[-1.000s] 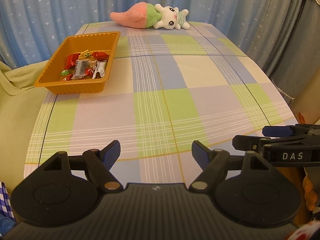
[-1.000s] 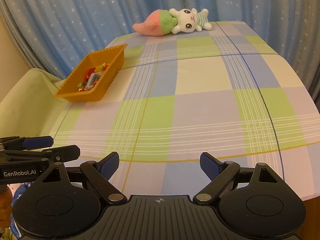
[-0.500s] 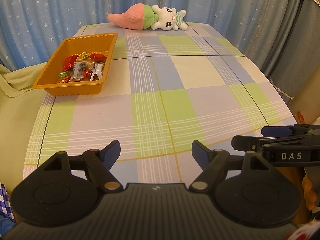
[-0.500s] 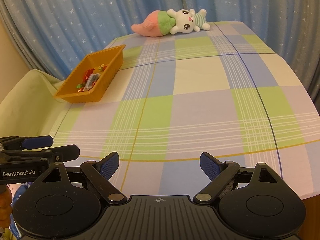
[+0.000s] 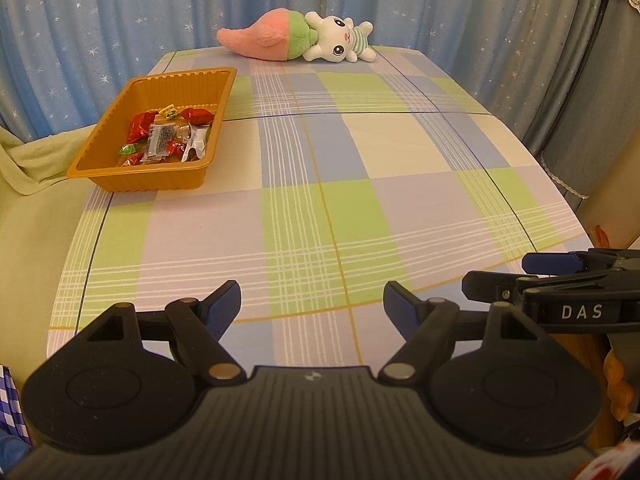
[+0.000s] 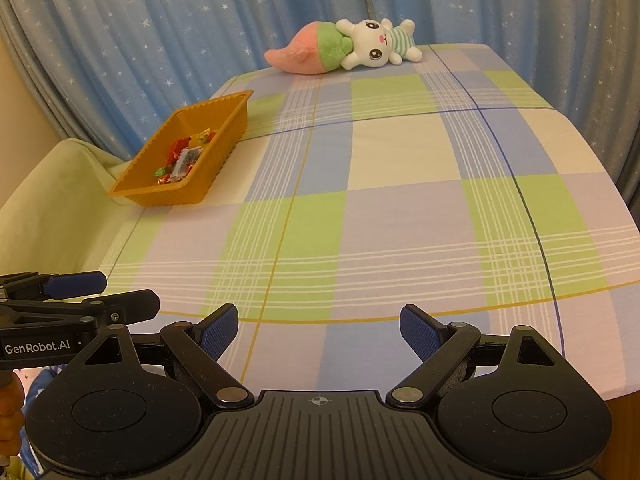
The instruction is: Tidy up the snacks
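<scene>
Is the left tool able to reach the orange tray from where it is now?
Probably yes. The left tool is open and empty, and only bare tablecloth lies between it and the orange tray, up on the left. The plush toy lies well beyond it.

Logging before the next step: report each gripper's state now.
Left gripper: open, holding nothing.
Right gripper: open, holding nothing.

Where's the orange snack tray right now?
The orange snack tray sits at the left edge of the checked tablecloth in both wrist views, well in front of the plush bunny lying by the curtain.
</scene>
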The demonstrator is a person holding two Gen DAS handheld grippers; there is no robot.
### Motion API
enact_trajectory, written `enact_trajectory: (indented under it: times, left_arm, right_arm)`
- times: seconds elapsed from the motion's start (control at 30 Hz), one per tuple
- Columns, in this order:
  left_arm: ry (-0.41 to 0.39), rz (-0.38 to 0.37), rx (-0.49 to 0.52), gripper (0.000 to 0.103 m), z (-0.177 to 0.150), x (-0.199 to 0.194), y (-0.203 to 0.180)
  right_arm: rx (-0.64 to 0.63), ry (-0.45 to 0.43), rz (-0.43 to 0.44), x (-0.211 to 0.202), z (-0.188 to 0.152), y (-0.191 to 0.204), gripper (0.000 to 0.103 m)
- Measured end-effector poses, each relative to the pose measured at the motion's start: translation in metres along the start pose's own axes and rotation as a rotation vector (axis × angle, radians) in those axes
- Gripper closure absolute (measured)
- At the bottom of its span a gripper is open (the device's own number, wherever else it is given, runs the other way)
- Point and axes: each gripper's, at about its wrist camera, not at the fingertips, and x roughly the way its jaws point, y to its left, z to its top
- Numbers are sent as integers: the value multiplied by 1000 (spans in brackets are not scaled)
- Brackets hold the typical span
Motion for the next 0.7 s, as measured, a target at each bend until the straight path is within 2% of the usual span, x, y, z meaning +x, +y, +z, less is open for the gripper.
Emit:
enact_trajectory:
  times: [0.7]
  left_arm:
    - [-4,7,-9,26,-1,-3,3]
  right_arm:
    - [-9,-3,3,3,0,5,15]
